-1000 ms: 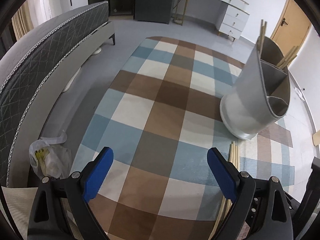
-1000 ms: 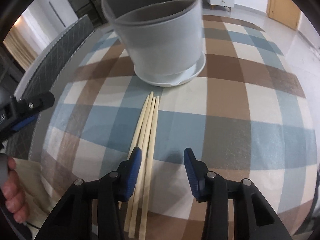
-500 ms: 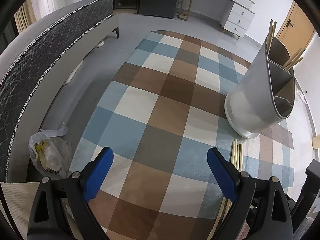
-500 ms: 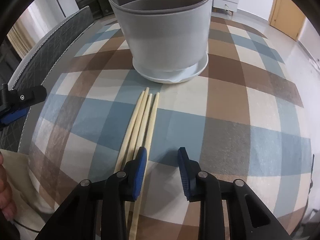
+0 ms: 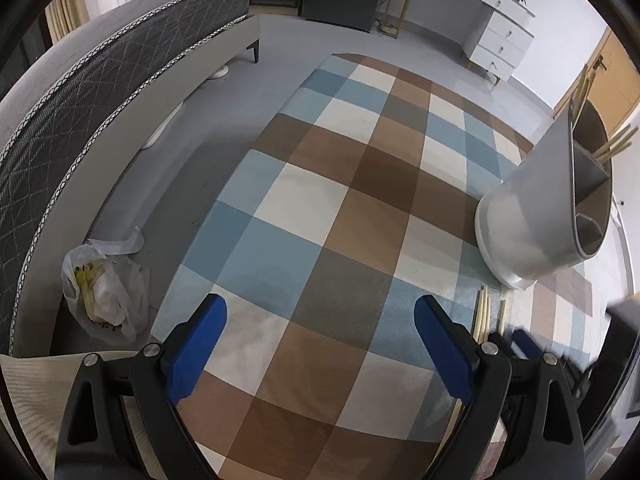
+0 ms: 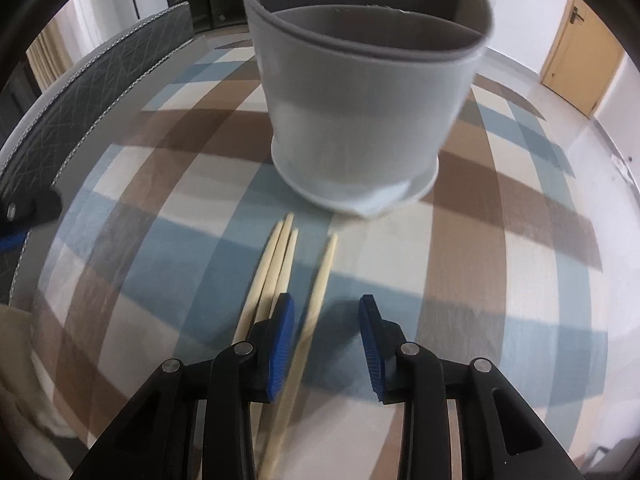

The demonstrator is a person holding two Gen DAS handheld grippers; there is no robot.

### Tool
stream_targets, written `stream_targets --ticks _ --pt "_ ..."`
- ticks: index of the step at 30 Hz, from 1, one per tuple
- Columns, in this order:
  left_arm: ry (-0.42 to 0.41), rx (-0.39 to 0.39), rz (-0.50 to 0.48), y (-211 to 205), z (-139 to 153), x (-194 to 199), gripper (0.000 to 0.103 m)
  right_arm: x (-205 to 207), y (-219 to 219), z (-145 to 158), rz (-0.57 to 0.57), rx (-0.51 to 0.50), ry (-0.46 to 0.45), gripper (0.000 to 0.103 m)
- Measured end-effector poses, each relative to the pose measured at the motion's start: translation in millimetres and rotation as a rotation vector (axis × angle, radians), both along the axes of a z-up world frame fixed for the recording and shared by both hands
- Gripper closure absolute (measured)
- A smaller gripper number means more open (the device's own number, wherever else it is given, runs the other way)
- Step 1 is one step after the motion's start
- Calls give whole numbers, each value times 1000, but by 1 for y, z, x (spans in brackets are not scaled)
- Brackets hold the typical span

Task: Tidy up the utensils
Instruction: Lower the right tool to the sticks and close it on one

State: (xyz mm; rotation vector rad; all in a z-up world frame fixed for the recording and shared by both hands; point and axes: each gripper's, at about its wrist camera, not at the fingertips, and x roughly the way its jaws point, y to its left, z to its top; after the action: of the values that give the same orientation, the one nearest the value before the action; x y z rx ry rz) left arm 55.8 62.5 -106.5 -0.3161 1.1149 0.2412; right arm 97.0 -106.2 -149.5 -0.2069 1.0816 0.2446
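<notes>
A grey utensil holder (image 6: pixel 368 92) with inner compartments stands on the checked rug; in the left wrist view the holder (image 5: pixel 536 208) has several chopsticks (image 5: pixel 616 142) standing in it. Loose wooden chopsticks lie on the rug in front of it: three together (image 6: pixel 276 264) and one chopstick (image 6: pixel 320 284) apart to their right. My right gripper (image 6: pixel 326 332) is open low over the rug, with the single chopstick running between its jaws, not gripped. My left gripper (image 5: pixel 320 344) is wide open and empty above the rug, left of the holder.
A grey bed (image 5: pixel 100 112) runs along the left. A plastic bag (image 5: pixel 104 296) sits on the floor beside it. A white dresser (image 5: pixel 492 28) and a wooden door (image 6: pixel 580 56) are at the far side. The checked rug (image 5: pixel 352 208) covers the middle floor.
One chopstick has slid apart to the right of the bundle and now lies between the right gripper's jaws, which have opened wider. The left gripper has drifted slightly left.
</notes>
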Motion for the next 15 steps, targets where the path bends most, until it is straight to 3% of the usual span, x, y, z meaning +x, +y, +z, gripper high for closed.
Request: stream_targets --ticks 4,6,8,12,15 --pt "8 7 -9 -1 -3 0 11 15 1 -1 6 11 -37 71" --pt "8 24 -13 -2 -8 2 11 21 -1 -2 -1 31 -59 79" --pt "32 32 -42 -8 -16 5 11 24 -9 -2 -20 59 -61 98" --pt "48 -6 -128 -28 -23 5 11 26 -40 3 -97 207 -30 100" --pt "44 17 -218 -53 -22 3 11 24 -63 15 -146 306 -48 100"
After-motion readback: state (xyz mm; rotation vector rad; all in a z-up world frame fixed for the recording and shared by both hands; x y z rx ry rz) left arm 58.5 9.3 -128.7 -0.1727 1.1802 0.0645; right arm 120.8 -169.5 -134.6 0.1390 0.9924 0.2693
